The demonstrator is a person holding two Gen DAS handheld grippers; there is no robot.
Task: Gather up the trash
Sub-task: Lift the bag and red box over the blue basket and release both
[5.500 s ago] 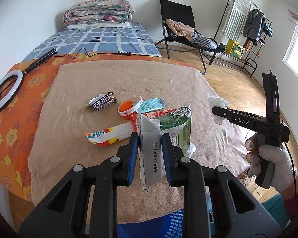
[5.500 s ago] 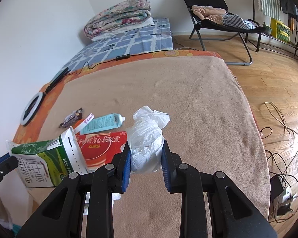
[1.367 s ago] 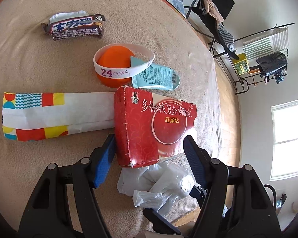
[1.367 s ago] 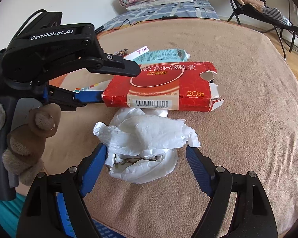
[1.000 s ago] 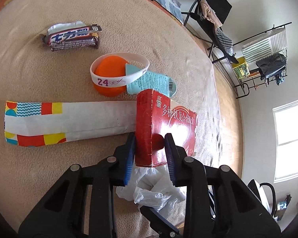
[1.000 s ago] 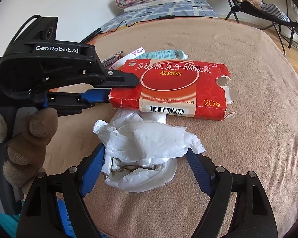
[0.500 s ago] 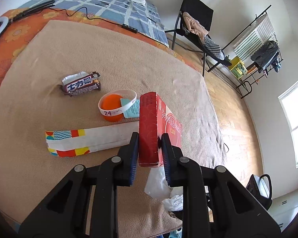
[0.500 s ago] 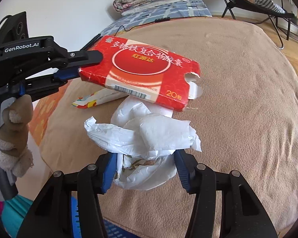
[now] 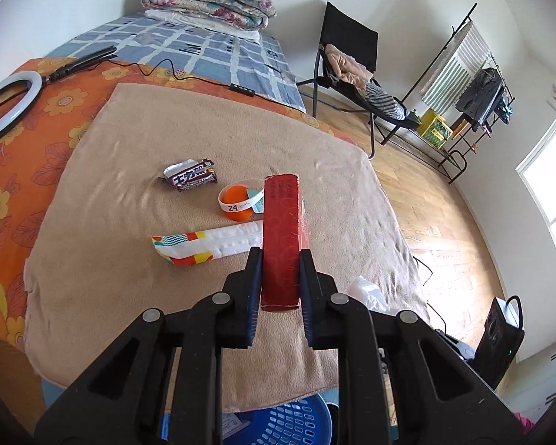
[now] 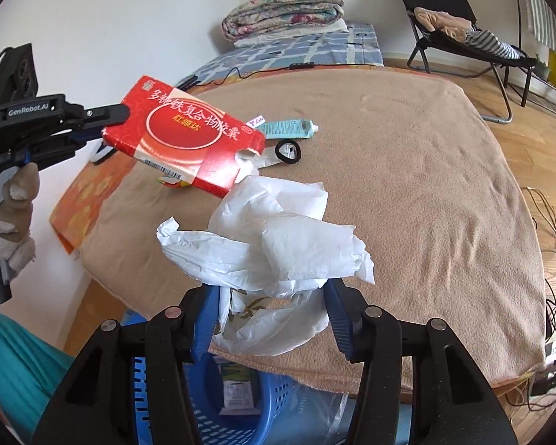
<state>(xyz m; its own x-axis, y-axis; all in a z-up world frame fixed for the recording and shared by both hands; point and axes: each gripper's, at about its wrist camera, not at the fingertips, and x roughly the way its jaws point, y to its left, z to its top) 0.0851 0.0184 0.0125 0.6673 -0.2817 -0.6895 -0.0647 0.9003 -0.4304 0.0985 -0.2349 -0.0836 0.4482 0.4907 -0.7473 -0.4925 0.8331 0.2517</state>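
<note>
My left gripper [image 9: 280,259] grips a red cardboard box [image 9: 281,215] on edge and holds it up over the tan blanket [image 9: 129,185]; its jaws are closing on the box. From the right wrist view, the same box [image 10: 189,141] hangs tilted from the left gripper [image 10: 113,124] in a gloved hand. My right gripper [image 10: 268,296] is shut on a crumpled white plastic bag [image 10: 278,244], raised near the blanket's front edge. A blue basket [image 10: 211,400] stands on the floor below, with a carton inside.
On the blanket lie a candy bar wrapper [image 9: 191,178], an orange cup with a white band [image 9: 237,205], a colourful paper wrapper [image 9: 207,244], a teal tube [image 10: 289,128] and a black hair tie [image 10: 288,151]. A ring light [image 9: 7,107] rests far left.
The left gripper closed on the red box, turned it on edge and lifted it. The right gripper's jaws closed on the white bag and raised it off the blanket.
</note>
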